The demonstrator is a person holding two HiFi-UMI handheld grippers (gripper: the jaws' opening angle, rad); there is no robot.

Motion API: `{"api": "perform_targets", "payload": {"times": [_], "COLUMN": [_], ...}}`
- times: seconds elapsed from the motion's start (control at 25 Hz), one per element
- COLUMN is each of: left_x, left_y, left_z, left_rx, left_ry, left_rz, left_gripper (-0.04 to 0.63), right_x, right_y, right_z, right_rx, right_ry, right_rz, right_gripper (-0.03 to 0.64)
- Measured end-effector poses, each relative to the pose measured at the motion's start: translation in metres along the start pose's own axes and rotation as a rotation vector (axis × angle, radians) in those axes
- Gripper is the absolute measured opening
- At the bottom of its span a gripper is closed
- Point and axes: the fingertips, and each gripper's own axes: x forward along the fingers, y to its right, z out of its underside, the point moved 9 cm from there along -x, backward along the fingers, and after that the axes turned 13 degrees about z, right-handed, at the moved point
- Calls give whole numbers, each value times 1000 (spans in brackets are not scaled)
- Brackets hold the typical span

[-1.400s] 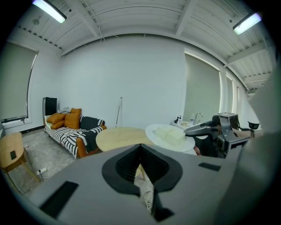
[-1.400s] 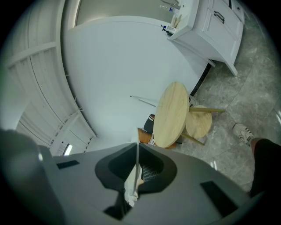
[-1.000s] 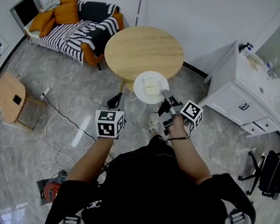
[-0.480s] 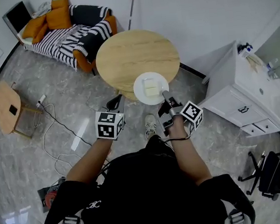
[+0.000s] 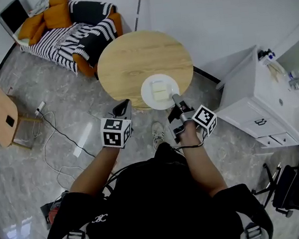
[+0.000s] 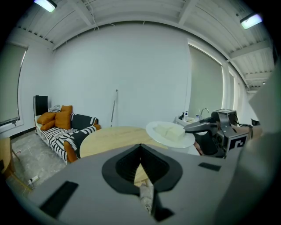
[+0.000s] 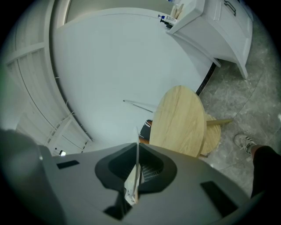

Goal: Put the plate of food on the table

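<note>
A white plate (image 5: 160,91) with pale blocks of food hangs level over the near edge of the round wooden table (image 5: 132,59). My right gripper (image 5: 176,101) is shut on the plate's near rim. In the right gripper view the plate (image 7: 137,149) shows edge-on as a thin line between the jaws of the right gripper (image 7: 134,184), with the table (image 7: 180,118) beyond. My left gripper (image 5: 123,109) is shut and empty, low at the left of the plate. From the left gripper view (image 6: 142,182), the plate (image 6: 170,132) and the right gripper (image 6: 197,127) show at the right above the table (image 6: 109,136).
A striped sofa (image 5: 71,31) with orange cushions stands behind the table. A white cabinet (image 5: 259,99) is at the right, a small wooden side table (image 5: 0,116) at the left. Cables (image 5: 55,131) lie on the marble floor. A shoe (image 5: 158,134) shows below the plate.
The table has drawn closer, and the plate now overlaps its near edge more. Both grippers keep their states; the left stays beside the plate.
</note>
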Motion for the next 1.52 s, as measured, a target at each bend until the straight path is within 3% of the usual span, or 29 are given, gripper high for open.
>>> {"api": "perform_targets", "payload": {"times": [0.64,1.52], "left_x": [100,186], "left_y": [-42,-90], "left_z": [-54,-123], "left_rx": [-59,-65], "left_ry": [-2,9], "left_rz": [-2,-120], "left_gripper": [8,8], "right_x": [79,193], "right_y": [-17,-31], "right_z": [-83,-173], "right_rx": [-15,-62], "right_ry": [-53,-216], "right_rz": [21,15], "right_gripper": [20,20]}}
